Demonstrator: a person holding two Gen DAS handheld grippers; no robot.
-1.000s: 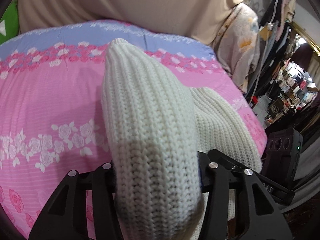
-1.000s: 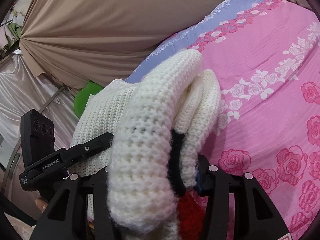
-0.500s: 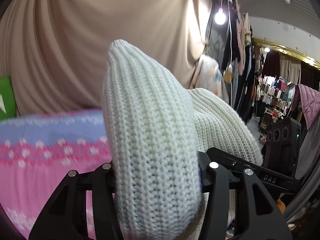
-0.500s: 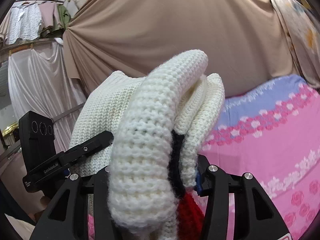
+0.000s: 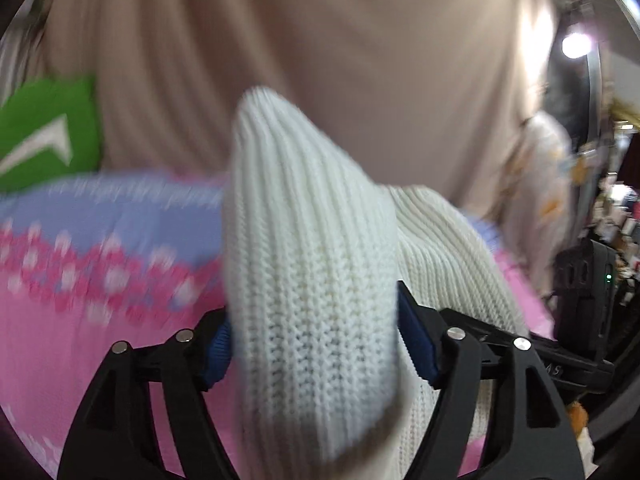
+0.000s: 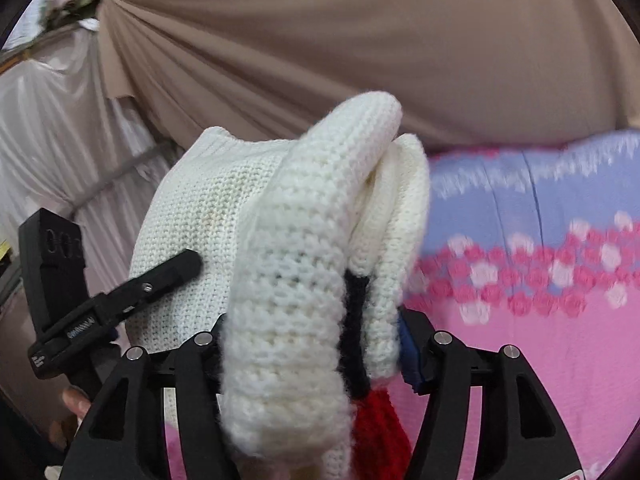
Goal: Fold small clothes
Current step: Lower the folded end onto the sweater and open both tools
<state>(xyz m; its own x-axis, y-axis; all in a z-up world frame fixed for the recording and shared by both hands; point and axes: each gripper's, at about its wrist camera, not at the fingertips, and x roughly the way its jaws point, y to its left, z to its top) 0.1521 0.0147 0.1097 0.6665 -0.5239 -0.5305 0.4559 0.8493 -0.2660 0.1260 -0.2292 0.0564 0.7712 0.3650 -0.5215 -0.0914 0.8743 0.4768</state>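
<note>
Two close wrist views, both facing sweater [image 5: 312, 280] and bedspread [image 6: 560, 360].

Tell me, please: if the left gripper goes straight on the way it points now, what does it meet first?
Probably the pink floral bedspread. The left gripper has just been opening, with the white knit garment bunched between its jaws; depth is unclear.
</note>
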